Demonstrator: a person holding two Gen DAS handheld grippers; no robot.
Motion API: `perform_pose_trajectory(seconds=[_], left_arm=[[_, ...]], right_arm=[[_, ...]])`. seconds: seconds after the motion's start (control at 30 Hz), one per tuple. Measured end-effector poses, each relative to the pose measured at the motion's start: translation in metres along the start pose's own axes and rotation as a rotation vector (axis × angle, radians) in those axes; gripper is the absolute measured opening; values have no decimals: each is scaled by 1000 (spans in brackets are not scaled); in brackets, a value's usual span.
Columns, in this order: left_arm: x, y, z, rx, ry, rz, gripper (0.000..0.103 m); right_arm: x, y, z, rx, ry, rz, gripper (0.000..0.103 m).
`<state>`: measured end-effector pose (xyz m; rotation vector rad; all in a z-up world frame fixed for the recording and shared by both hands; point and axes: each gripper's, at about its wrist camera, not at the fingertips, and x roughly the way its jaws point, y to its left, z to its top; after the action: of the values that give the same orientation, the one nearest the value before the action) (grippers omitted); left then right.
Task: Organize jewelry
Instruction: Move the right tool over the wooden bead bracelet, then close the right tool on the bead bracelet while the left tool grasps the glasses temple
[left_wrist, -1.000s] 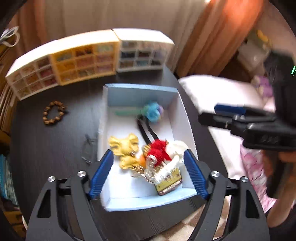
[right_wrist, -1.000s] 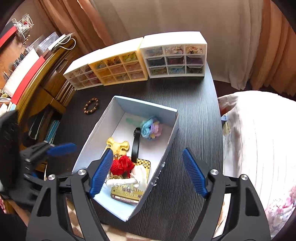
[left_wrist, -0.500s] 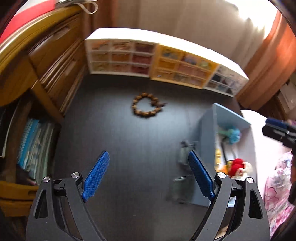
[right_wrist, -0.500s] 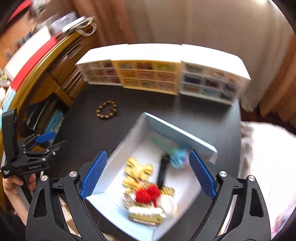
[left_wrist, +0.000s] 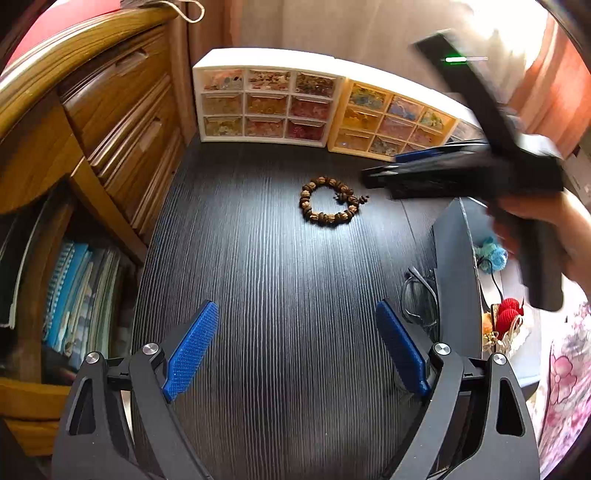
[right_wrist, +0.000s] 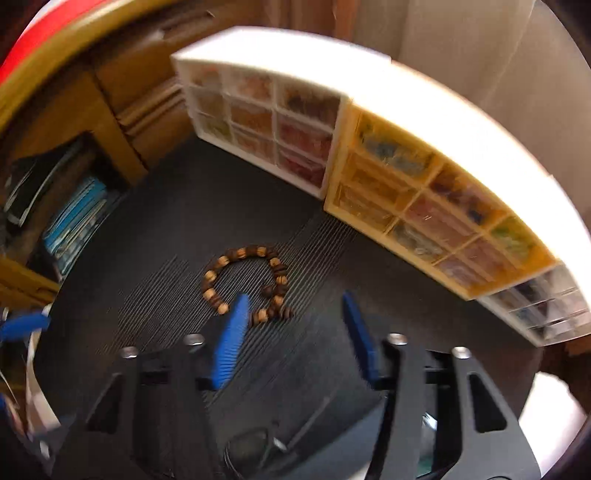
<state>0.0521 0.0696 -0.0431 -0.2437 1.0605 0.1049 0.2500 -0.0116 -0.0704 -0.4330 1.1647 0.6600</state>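
Note:
A wooden bead bracelet (left_wrist: 328, 201) (right_wrist: 240, 254) lies flat on the dark table (left_wrist: 280, 280), in front of the drawer cabinets. My right gripper (right_wrist: 295, 299) hangs just over its near right side, blurred by motion. Its jaws are closing. The left blue pad (right_wrist: 232, 332) covers part of the ring and a few beads show between the pads, with no pad pressing on them. From the left wrist, the right gripper (left_wrist: 380, 168) is just right of the bracelet. My left gripper (left_wrist: 295, 308) stands open and empty over bare table, nearer than the bracelet.
A white cabinet (left_wrist: 264, 103) and a yellow cabinet (left_wrist: 391, 123) of small drawers line the back. A blue box (left_wrist: 454, 277) of trinkets stands at the right, with glasses (left_wrist: 421, 295) beside it. Wooden drawers (left_wrist: 122, 122) and shelved books (left_wrist: 74, 295) border the left.
Both grippers left the trinket box and swung left. The right one came down over the bracelet and its jaws narrowed. The left one stays wide over the table.

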Motion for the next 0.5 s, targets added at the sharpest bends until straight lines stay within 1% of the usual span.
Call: perform_pose_trajectory(seconds=[0.07, 0.13, 0.2, 0.27, 0.33, 0.4, 0.5], left_arm=[[2, 0, 0, 9, 0, -15, 87], [5, -2, 0, 21, 6, -45, 87], [11, -5, -1, 35, 18, -69, 87], [15, -7, -1, 43, 29, -76, 87], [20, -9, -1, 48, 40, -69, 87], [22, -10, -1, 49, 45, -76, 87], [23, -13, -1, 45, 48, -116, 87]], right_arm=[[13, -3, 6, 32, 24, 24, 47], [24, -4, 11, 48, 43, 43, 44], [31, -2, 13, 42, 66, 53, 43], [35, 2, 15, 24, 77, 55, 41], [39, 6, 17, 5, 85, 49, 35], [44, 8, 19, -6, 91, 46, 34], [52, 8, 18, -1, 104, 49, 26]])
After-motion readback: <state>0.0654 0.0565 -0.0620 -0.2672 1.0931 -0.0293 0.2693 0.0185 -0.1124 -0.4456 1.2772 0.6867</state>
